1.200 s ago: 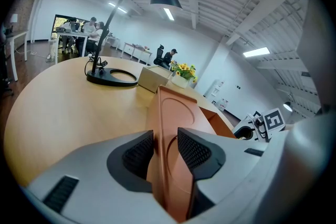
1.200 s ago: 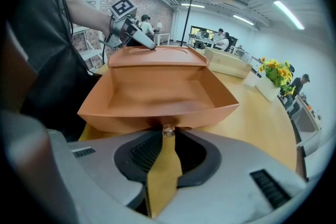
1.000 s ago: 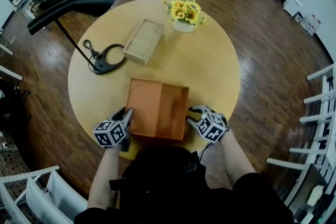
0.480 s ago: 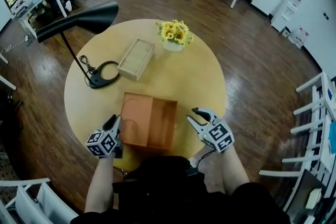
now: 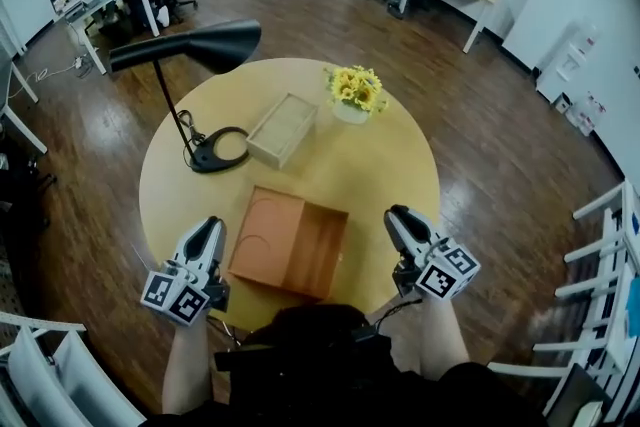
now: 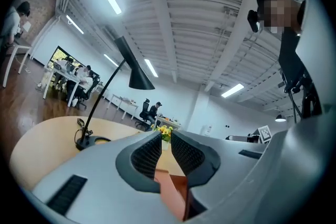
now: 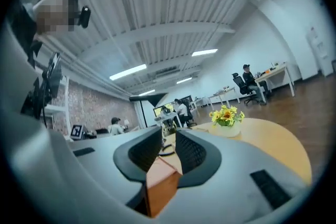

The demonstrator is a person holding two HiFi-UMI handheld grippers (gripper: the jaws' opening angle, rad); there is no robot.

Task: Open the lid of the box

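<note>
**Both grippers pulled back from the box**

Since a second ago the left gripper and the right gripper have left the sides of the orange box. They now hang one on each side of it, clear of it, by the near edge of the round yellow table. The box lies flat on the table's near half, between the two grippers. Its left part is paler than its right, and I cannot tell whether the lid is raised.

In the left gripper view the jaws stand a narrow slit apart with nothing between them, and the box shows beyond. In the right gripper view the jaws are closing, with a slim gap left and nothing in it.

Farther back stand a wooden tray, a pot of yellow flowers and a black desk lamp.
</note>
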